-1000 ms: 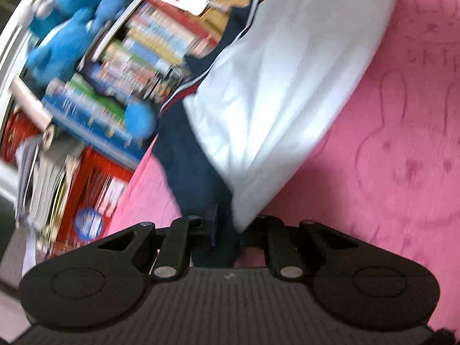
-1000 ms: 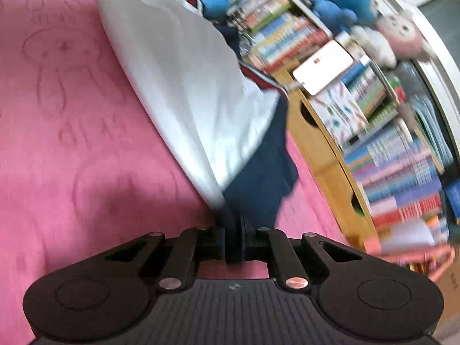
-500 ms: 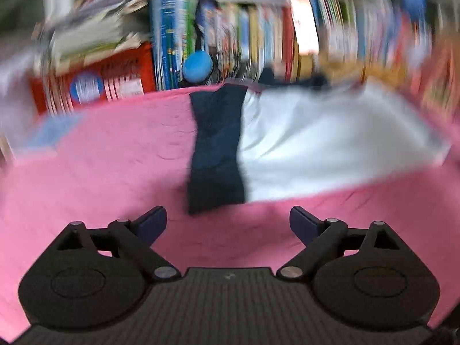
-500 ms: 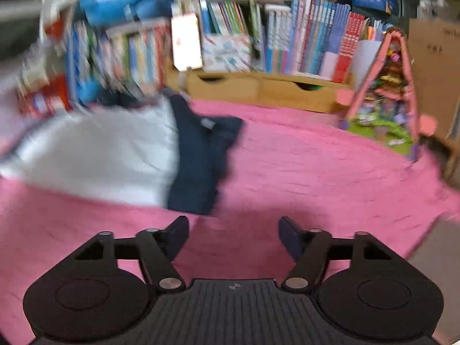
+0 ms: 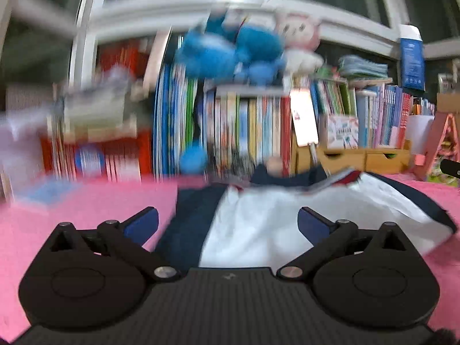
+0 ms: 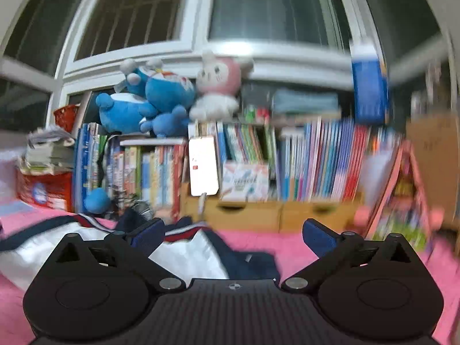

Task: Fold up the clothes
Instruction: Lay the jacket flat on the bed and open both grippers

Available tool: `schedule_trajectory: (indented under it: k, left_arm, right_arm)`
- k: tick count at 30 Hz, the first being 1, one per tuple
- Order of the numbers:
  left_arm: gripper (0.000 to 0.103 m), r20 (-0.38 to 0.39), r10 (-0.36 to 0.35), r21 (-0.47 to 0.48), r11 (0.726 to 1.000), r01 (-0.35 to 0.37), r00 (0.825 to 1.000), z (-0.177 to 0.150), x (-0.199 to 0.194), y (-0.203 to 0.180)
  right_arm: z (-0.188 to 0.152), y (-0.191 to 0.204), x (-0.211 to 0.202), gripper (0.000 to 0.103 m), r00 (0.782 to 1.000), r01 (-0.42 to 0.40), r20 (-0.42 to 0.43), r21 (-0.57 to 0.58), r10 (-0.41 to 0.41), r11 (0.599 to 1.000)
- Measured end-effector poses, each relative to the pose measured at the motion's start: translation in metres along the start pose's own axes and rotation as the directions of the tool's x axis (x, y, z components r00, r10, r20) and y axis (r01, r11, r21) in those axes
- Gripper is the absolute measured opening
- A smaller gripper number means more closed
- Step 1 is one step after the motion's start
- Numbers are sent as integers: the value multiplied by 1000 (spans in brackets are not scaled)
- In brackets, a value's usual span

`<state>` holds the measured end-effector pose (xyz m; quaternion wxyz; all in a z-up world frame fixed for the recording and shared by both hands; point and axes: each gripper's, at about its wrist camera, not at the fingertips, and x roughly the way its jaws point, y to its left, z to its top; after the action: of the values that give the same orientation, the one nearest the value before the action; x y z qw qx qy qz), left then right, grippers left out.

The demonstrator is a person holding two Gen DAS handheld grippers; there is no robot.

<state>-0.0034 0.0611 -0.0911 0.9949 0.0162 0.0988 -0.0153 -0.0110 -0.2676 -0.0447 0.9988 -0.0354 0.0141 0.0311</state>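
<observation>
Pink rabbit-print cover [image 5: 86,201] pretty much fills the bottom of both wrist views, and the white-and-navy garment [image 5: 273,224] is lying spread on it, white panel in the middle with navy sleeves and a red-striped trim near the collar end. Left hand-held gripper [image 5: 227,221] has just been opening and now its jaws stand spread as wide as they go, nothing pinched; the cloth just lies below the gap. Same story on the right hand-held gripper [image 6: 234,234]: jaws have just been opening, now fully apart, gripping nothing, with the garment [image 6: 187,253] under its left finger and stretching off to the left edge. Behind the garment there's a crammed bookshelf [image 6: 258,164] with a wooden drawer unit [image 6: 253,215] at the bottom, blue plush toys [image 6: 149,97] and a pink-and-white plush [image 6: 218,86] piled on top, and a dark window [image 6: 267,3] above. Left view is pretty smeared, so small details over there can't be made out.
</observation>
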Motion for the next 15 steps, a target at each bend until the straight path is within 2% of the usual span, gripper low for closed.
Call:
schedule_trajectory:
  k: [1, 2, 4, 6, 10, 13, 15]
  left_arm:
    - [103, 35, 15, 40, 999, -17, 999, 1, 2, -8]
    - [103, 27, 11, 72, 997, -13, 1000, 0, 7, -16]
    - [103, -6, -1, 129, 992, 2, 1000, -1, 16, -27]
    - [103, -48, -12, 180, 984, 20, 999, -2, 23, -36]
    - [103, -122, -18, 171, 985, 39, 992, -4, 34, -34]
    - [103, -205, -3, 138, 990, 32, 979, -7, 47, -29]
    - [103, -253, 3, 136, 990, 33, 968, -9, 54, -29]
  right_arm:
    - [-3, 4, 2, 103, 1000, -13, -14, -16, 13, 1000]
    - [-6, 8, 5, 103, 999, -29, -33, -30, 28, 999]
    - [-7, 12, 11, 103, 994, -71, -89, -50, 66, 996]
    - [-7, 17, 12, 103, 991, -94, -101, -69, 86, 993]
    - [-8, 24, 16, 103, 984, -117, -145, -72, 106, 990]
    - [-10, 28, 20, 103, 976, -118, -193, -69, 103, 991]
    - [-12, 31, 26, 103, 963, -137, -245, -73, 115, 988]
